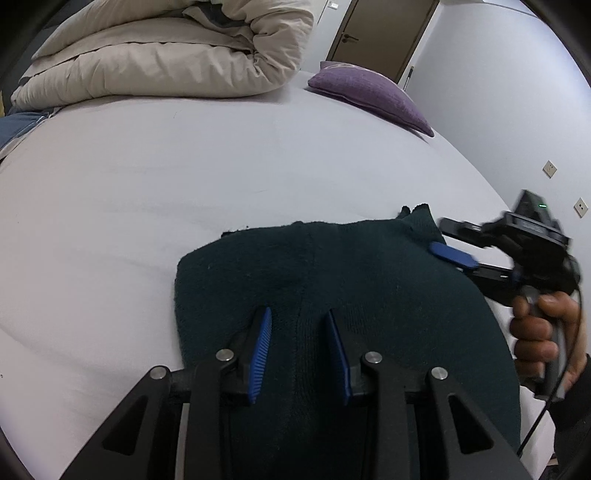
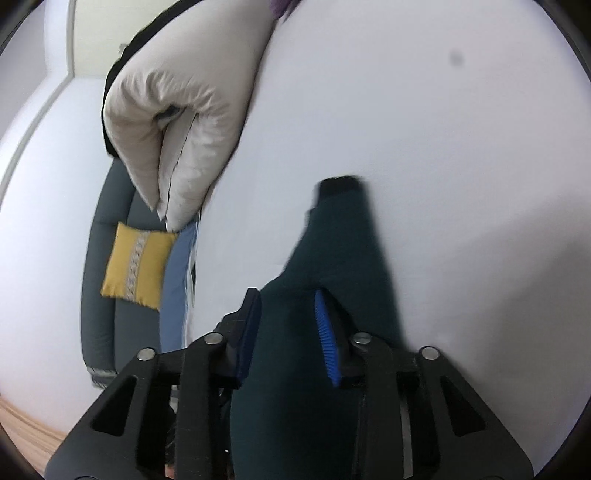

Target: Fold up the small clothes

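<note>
A dark green knitted garment [image 1: 332, 266] lies on the white bed sheet [image 1: 184, 166] at the near edge. My left gripper [image 1: 298, 314] hovers over its near part, blue pads apart, the cloth flat beneath and nothing pinched: open. At the garment's right corner is my right gripper [image 1: 441, 236], held by a person's hand [image 1: 535, 332], one blue pad lying on the cloth. In the right wrist view the garment [image 2: 343, 236] runs up between the two pads and fills the gap of the right gripper [image 2: 286, 299]; it looks shut on the cloth. That view is motion-blurred.
A rolled beige duvet [image 1: 166, 48] lies at the bed's far side, a purple cushion [image 1: 373, 94] to its right, a door [image 1: 384, 29] behind. Beside the bed stands a grey seat [image 2: 107, 295] with a yellow cushion [image 2: 138, 264].
</note>
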Demonstrator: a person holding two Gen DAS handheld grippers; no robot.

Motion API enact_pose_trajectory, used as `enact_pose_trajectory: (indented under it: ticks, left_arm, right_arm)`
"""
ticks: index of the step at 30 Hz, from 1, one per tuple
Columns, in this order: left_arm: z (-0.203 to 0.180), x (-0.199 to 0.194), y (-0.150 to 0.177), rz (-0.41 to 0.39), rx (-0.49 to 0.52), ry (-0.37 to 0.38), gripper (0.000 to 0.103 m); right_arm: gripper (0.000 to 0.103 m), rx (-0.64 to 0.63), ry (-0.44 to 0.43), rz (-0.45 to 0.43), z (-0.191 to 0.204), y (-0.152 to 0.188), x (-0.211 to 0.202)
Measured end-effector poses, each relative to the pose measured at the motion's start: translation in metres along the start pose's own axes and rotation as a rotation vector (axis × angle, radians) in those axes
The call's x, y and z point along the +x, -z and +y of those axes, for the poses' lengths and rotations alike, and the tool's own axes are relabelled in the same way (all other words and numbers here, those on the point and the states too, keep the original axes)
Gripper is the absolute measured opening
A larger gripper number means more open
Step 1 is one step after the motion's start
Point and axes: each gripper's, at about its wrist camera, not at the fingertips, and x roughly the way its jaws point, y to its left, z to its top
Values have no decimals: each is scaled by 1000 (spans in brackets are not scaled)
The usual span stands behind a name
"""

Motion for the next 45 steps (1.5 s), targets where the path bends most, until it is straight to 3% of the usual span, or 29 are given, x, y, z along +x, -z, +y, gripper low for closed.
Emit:
enact_pose_trajectory:
  ticks: [3,5,10,11,14,18,24,31,36,40,42,45]
  left_arm:
    - [0,-1,1,-4,2,-2,35]
    - [-1,0,1,-7,6,-9,35]
    - [-4,-2,5,-11,12,-16,35]
    - [-4,-2,5,-11,12,-17,35]
    - [-6,-3,8,-14,21,-20,35]
    - [-6,-2,8,-15,24,-21,35]
    - [-6,-2,9,-18,26,-21,35]
    - [-6,-1,10,-20,21,-12,35]
    - [14,-26,7,-4,-88,100,34]
    - [42,-67,23,-46,-190,127,52]
    - [56,-73,31,-30,-249,163,58]
    - [72,-67,45,34,-342,231,58]
  right_arm:
    - [40,-63,72,-60,10,15,-34]
    - [48,-113,47,-59,25,32,-53]
    - [49,-291,-49,62,71,95,-70]
    - [55,-308,-88,99,73,110,-66]
    - [57,-334,-40,202,60,144,-47]
    - [57,-295,-92,223,38,161,-49]
    - [57,-334,-31,256,22,189,-71]
    - [50,-282,-79,203,-6,206,-98]
    - [52,-283,-39,168,-7,215,-123]
    - [66,-288,22,90,-7,214,-162]
    - [67,-260,41,59,-12,205,-173]
    - [67,-228,23,27,-12,187,-177]
